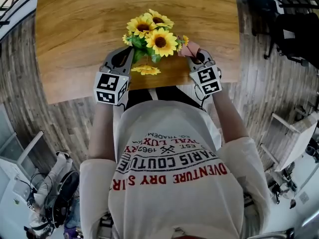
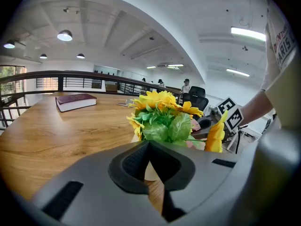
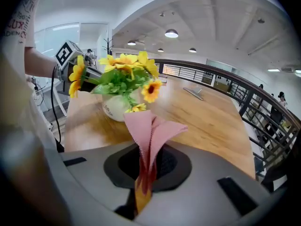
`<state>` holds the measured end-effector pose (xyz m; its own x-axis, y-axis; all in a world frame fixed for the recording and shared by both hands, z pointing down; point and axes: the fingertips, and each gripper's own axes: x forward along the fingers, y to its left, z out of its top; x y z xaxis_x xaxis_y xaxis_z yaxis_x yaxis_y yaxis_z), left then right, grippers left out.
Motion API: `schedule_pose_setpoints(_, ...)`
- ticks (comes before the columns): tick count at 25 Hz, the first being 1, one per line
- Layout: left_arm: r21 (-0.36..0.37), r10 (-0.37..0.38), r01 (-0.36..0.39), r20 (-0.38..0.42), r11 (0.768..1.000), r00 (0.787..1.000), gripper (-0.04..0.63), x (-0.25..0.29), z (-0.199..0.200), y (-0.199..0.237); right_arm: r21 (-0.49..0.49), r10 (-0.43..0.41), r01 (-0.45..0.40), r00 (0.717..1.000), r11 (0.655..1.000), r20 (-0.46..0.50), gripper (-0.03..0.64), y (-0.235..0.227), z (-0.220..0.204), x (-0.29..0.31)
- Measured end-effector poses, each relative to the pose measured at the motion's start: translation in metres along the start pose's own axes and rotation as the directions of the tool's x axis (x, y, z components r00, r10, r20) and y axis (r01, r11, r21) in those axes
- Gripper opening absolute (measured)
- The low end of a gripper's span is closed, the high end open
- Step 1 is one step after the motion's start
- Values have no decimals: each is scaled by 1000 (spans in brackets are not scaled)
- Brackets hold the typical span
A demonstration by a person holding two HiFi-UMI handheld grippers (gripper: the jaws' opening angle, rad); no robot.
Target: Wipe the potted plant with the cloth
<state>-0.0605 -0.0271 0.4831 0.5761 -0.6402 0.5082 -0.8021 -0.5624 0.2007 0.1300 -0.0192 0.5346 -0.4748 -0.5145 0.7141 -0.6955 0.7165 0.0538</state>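
A potted plant (image 1: 152, 36) with yellow sunflowers and green leaves stands near the front edge of the wooden table (image 1: 75, 44). Its white pot (image 3: 115, 108) shows in the right gripper view. My left gripper (image 1: 130, 54) is at the plant's left side, shut with nothing held. In its own view the left gripper (image 2: 149, 147) points at the pot (image 2: 151, 172) just under the leaves (image 2: 162, 121). My right gripper (image 1: 196, 56) is at the plant's right, shut on a pink cloth (image 1: 189, 49). The cloth (image 3: 150, 131) stands up from the right gripper (image 3: 146, 159), a short way from the flowers (image 3: 123, 79).
A dark red book (image 2: 75, 101) lies at the table's far side. A black railing (image 3: 221, 76) runs behind the table. Beyond the table are office chairs (image 2: 197, 95) and people. The table's near edge (image 1: 149, 89) is against the person's body.
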Motion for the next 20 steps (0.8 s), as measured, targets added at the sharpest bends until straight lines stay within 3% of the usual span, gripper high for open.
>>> schedule_pose_setpoints(6, -71, 57, -56, 10, 996, 998, 15, 1, -2, 3, -46, -21, 21, 1000, 999, 2, 34, -65, 21, 16)
schedule_pose_setpoints(11, -113, 84, -80, 29, 990, 996, 15, 4, 1, 10, -185, 92, -84, 995, 979, 34, 34, -74, 59, 40)
schedule_pose_setpoints(14, -100, 79, -76, 26, 992, 997, 15, 5, 5, 13, -295, 189, -171, 982, 940, 31, 34, -64, 78, 56)
schedule_pose_setpoints(20, -91, 58, -57, 7, 994, 998, 15, 8, 11, 18, -458, 379, -354, 924, 815, -39, 34, -43, 101, 91)
